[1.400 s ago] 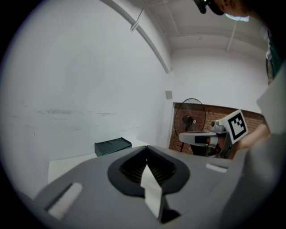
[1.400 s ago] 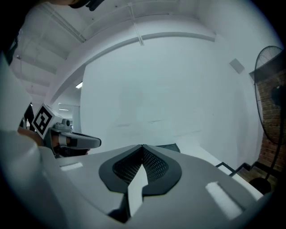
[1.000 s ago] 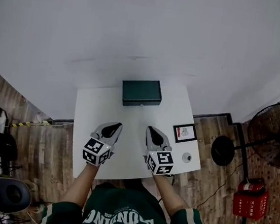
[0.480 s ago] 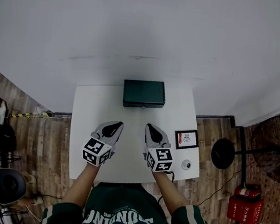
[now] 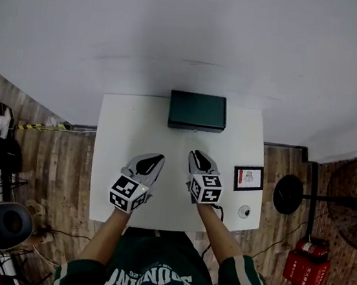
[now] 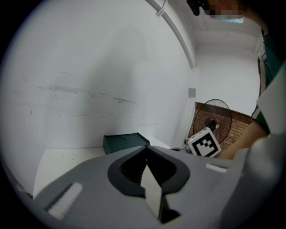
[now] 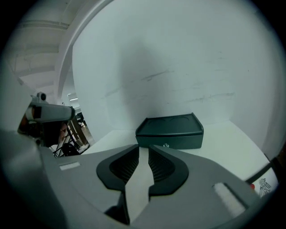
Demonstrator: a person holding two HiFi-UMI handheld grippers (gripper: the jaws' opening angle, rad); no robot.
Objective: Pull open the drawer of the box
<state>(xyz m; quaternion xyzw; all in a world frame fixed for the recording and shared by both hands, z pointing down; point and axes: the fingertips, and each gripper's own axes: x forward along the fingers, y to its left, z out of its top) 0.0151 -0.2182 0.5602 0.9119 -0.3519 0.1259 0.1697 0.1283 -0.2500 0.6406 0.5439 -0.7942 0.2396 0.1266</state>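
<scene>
A dark green box (image 5: 197, 111) stands at the far edge of the white table (image 5: 120, 137), against the wall. In the right gripper view the box (image 7: 170, 130) shows its front face, where the drawer sits closed with a small knob (image 7: 166, 145). My left gripper (image 5: 155, 160) and right gripper (image 5: 196, 154) hover side by side over the table's near half, well short of the box. Both are shut with nothing between the jaws. The left gripper (image 6: 145, 152) sees the box (image 6: 125, 142) ahead and slightly left. Straight at the box points the right gripper (image 7: 143, 150).
A small framed card (image 5: 248, 178) and a small round object (image 5: 243, 211) lie at the table's right edge. A standing fan (image 5: 352, 207) and a red case (image 5: 305, 269) are on the wooden floor to the right. A chair (image 5: 11, 224) is at the left.
The head view has shifted, so the table and box now sit further right in the picture. Both grippers stay shut and keep about the same distance from the box.
</scene>
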